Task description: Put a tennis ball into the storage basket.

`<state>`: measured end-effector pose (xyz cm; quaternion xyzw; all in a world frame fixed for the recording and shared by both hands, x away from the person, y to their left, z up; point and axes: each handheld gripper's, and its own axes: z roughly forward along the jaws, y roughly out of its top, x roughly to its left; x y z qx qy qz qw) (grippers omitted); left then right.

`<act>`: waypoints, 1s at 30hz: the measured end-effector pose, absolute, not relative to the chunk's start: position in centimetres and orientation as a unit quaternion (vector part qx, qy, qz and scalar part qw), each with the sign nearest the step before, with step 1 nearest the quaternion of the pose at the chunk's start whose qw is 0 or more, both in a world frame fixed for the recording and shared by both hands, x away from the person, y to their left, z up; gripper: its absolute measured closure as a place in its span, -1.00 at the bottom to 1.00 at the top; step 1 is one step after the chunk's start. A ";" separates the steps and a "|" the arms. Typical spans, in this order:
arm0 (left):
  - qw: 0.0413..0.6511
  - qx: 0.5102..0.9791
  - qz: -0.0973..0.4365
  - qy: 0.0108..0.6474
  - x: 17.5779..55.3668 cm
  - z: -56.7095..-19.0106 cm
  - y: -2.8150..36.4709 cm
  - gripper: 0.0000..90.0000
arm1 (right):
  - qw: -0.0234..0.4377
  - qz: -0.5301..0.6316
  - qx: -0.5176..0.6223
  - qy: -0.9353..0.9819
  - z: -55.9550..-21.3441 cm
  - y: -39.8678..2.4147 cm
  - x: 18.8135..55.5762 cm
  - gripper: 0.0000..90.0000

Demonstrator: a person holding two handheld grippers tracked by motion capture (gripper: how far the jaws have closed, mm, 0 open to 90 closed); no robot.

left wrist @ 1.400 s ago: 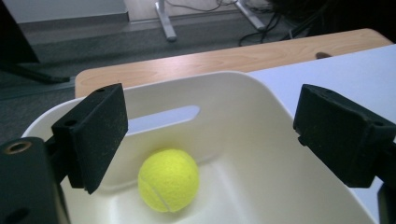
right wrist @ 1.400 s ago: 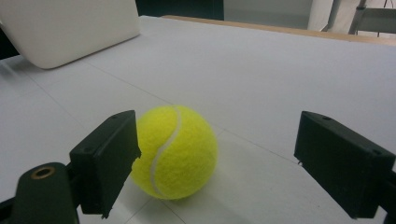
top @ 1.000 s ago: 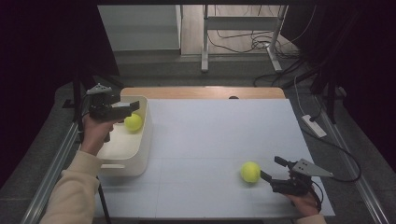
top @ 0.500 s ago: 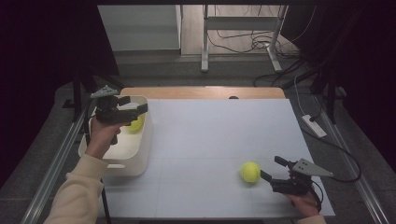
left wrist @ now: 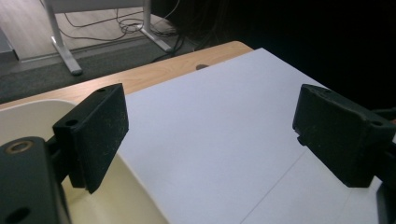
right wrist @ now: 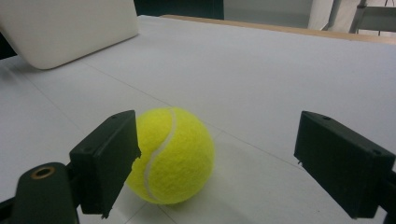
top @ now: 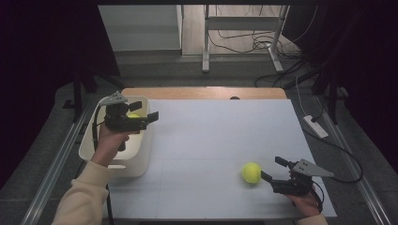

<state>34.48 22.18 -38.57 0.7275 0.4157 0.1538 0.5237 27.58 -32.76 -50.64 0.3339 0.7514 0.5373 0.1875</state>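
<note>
Two tennis balls in play, one white bin (top: 94, 154) at the table's left edge. Left gripper (top: 141, 118) held above the bin's inner rim, pointing toward the table's middle, jaws spread wide with nothing between them; in the left gripper view, only bare white table surface (left wrist: 219, 121) between the two black pads. First tennis ball (top: 133, 116) lying inside the bin, largely hidden behind that gripper in the high view. Second tennis ball (top: 251, 172) resting on the table near the front right, just ahead of the right gripper (top: 274, 169), whose jaws also stand wide open and grip nothing; in the right gripper view, the ball (right wrist: 170, 154) sitting close against the left pad, well short of the right one, off-centre in the gap. By the look of it: one ball delivered, the second awaiting pickup. Next move likely calls for sliding the right gripper sideways to centre the ball, easing forward, then closing gently enough not to roll it away.
</note>
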 end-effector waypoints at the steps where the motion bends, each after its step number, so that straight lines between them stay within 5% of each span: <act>1: 0.523 0.730 0.152 0.413 34.4 -38.6 21.9 -0.73 | 0.187 0.538 0.334 0.751 -50.6 -32.8 27.6 -0.69; 30: 0.534 0.753 0.124 0.364 33.7 -38.9 18.0 -0.73 | 0.187 0.544 0.332 0.747 -50.4 -32.7 27.3 -0.69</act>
